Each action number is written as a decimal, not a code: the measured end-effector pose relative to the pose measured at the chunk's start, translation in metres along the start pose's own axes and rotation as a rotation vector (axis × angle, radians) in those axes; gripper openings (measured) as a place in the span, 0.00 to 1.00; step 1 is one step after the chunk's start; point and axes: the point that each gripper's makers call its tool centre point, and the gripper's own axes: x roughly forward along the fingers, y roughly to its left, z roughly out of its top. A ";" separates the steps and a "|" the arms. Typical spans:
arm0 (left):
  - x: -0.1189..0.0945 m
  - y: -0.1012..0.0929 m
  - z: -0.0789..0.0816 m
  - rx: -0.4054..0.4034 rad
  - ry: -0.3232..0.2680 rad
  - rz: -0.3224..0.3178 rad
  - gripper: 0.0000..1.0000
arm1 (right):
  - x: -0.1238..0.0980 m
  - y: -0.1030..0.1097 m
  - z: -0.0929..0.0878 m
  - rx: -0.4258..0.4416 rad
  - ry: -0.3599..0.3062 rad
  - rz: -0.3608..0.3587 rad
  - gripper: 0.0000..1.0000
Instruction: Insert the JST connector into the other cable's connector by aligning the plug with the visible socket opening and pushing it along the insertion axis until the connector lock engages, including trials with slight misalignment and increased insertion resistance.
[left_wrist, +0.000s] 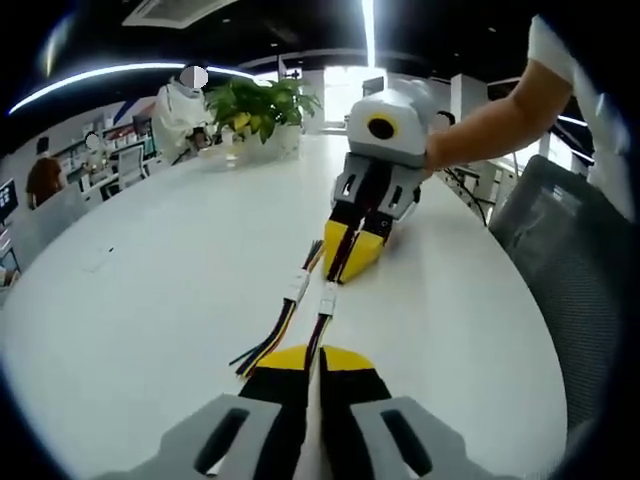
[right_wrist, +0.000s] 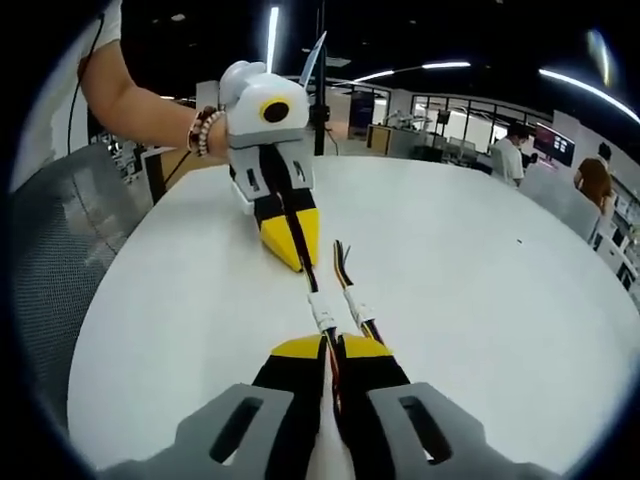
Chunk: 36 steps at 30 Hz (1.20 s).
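Note:
On the white table (left_wrist: 150, 300) a thin multicoloured cable runs straight between both grippers, with a white JST connector (left_wrist: 327, 297) (right_wrist: 322, 310) in the middle of it. My left gripper (left_wrist: 320, 358) is shut on the wires at the near end. My right gripper (right_wrist: 335, 350) is shut on the wires at the other end, and it faces me across the table (left_wrist: 352, 255). The left gripper (right_wrist: 292, 245) lies low on the table opposite. I cannot tell whether the white piece is one half or two joined halves. A second cable with its own white connector (left_wrist: 298, 285) (right_wrist: 357, 312) lies loose alongside.
A potted plant (left_wrist: 265, 110) stands at the far end of the table. A grey mesh chair (left_wrist: 570, 260) (right_wrist: 60, 270) sits at the table's edge. The person's bare arm (left_wrist: 490, 120) (right_wrist: 140, 100) reaches in. People sit at desks in the background.

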 end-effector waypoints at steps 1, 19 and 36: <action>0.000 0.000 0.000 0.000 0.001 0.000 0.00 | 0.000 0.000 0.000 0.004 0.002 -0.002 0.04; -0.047 0.006 0.033 -0.070 -0.057 0.160 0.25 | -0.044 -0.003 0.014 0.129 -0.045 -0.143 0.24; -0.112 -0.043 0.094 -0.213 -0.263 0.280 0.65 | -0.134 0.038 0.050 0.159 -0.099 -0.341 0.42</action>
